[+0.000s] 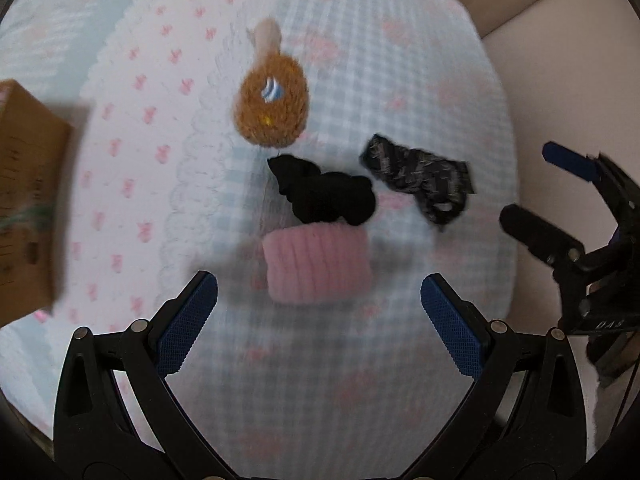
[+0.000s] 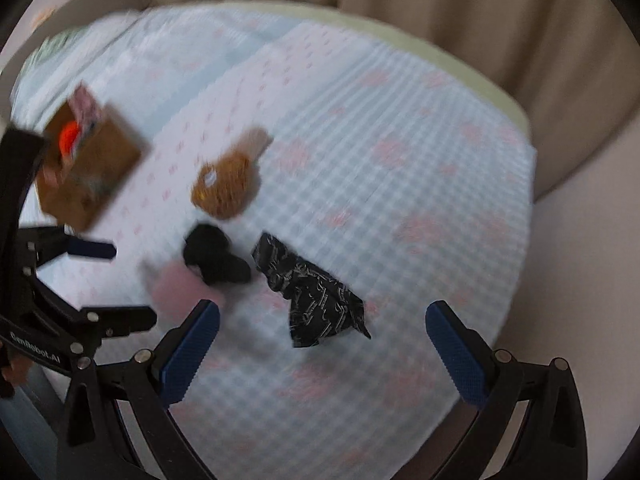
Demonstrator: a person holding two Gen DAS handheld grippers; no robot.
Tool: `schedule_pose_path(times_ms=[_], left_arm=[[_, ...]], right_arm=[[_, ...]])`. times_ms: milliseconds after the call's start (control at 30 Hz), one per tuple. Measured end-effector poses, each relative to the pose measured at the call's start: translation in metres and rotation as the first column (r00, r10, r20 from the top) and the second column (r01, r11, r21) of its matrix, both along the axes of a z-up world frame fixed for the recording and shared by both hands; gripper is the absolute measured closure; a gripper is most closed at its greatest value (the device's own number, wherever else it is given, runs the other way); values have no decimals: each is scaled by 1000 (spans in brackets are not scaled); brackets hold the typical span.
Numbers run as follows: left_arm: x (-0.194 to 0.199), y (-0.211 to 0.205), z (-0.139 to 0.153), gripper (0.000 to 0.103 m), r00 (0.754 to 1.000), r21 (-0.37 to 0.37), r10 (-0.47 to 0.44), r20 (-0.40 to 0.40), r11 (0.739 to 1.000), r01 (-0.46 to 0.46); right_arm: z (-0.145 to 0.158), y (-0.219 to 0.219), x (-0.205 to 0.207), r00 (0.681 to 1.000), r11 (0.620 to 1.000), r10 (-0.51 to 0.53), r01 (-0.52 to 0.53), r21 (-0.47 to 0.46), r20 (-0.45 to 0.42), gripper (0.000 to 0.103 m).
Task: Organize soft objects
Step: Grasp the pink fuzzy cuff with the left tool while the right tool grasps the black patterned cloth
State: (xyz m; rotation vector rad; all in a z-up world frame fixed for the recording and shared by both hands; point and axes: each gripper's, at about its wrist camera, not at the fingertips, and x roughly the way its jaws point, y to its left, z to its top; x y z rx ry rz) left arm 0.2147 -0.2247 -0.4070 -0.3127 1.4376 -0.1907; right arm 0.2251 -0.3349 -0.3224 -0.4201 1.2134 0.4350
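Both grippers are hanging with fingers spread apart and gripping nothing: the left gripper [image 1: 319, 296] above a pink folded cloth [image 1: 318, 266], which is touching a black sock [image 1: 326, 196], the right gripper [image 2: 322, 330] over a patterned black cloth [image 2: 316, 296] on the checked bedspread [image 2: 400, 184].

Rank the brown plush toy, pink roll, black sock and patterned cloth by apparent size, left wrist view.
1. pink roll, though nearest the camera
2. brown plush toy
3. black sock and patterned cloth: too alike to rank

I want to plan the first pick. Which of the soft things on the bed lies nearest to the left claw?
The pink folded cloth, just ahead of the open left claw; the black sock, patterned cloth and brown plush lie farther.
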Motion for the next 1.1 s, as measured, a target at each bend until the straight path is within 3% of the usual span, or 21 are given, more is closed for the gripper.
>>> schedule_pose_path(times_ms=[133, 267, 400, 467, 533, 633, 833, 1100], left_arm=[[3, -12, -32, 2, 1000, 29, -5, -20, 1000, 5], [2, -22, -52, 4, 1000, 55, -10, -17, 998, 11], [3, -32, -62, 10, 999, 85, -29, -13, 996, 30], [5, -35, -64, 15, 1000, 98, -30, -7, 995, 31], [6, -35, -65, 28, 1000, 115, -24, 3, 993, 23], [9, -33, -63, 45, 1000, 112, -17, 12, 994, 16], [15, -28, -50, 65, 999, 85, -34, 39, 996, 30], [13, -19, -20, 71, 996, 65, -51, 69, 997, 46]], right_arm=[[-42, 6, 9, 988, 988, 143, -147, -56, -60, 8], [-73, 10, 18, 971, 971, 215, -224, -78, -107, 15], [-90, 18, 21, 958, 960, 259, -269, -74, -125, 16], [-96, 20, 22, 955, 957, 269, -279, -74, -129, 23], [-101, 22, 24, 955, 959, 263, -274, -67, -140, 31], [-102, 24, 23, 958, 962, 257, -267, -65, -126, 46], [-94, 26, 18, 964, 968, 236, -245, -60, -121, 63], [-59, 25, 2, 984, 987, 154, -158, -37, -92, 66]])
